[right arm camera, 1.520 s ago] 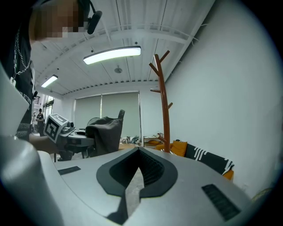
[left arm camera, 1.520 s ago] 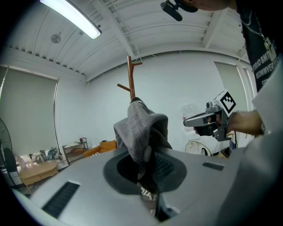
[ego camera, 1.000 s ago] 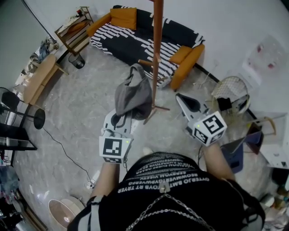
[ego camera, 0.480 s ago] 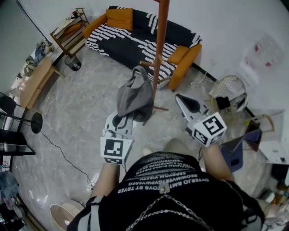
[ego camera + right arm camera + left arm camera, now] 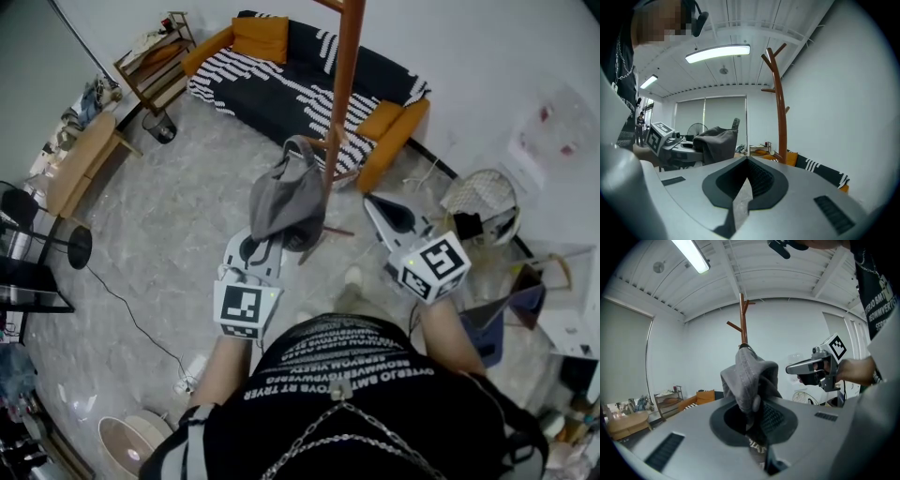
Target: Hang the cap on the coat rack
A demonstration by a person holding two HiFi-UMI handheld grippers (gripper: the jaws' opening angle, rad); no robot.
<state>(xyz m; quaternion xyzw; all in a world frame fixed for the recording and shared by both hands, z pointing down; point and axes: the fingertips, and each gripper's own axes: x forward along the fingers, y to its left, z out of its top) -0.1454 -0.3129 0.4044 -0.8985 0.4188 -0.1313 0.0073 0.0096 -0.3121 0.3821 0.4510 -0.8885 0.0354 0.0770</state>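
We see the left gripper (image 5: 261, 251) held out in front of the person's chest, the forearm stretched forward and the marker cube at its rear facing up toward the head camera. It points ahead and only slightly downward. In the left gripper view its jaws are pinched nearly together on the grey cap (image 5: 751, 376), gripping a fold of the fabric low down while the rest bunches up above the jaws. From above, the cap (image 5: 281, 199) rises ahead of that gripper, just left of the brown pole of the coat rack (image 5: 345, 89) and close to one of its lower pegs. We cannot tell whether the fabric touches the wood. None of the pegs carries the cap.

The right gripper (image 5: 386, 214) is held out at about the same height on the other side of the pole, well apart from the cap, also aimed forward and close to level. In the left gripper view we see the person's hand wrapped round its handle. The right gripper view shows its jaws closed flat against each other with nothing between them. The coat rack (image 5: 779, 117) stands ahead and a little to the right there, and the left gripper (image 5: 670, 140) with the cap (image 5: 715, 143) is off to the left.

Beyond the rack a black-and-white striped sofa (image 5: 281, 89) with orange cushions stands against the wall.
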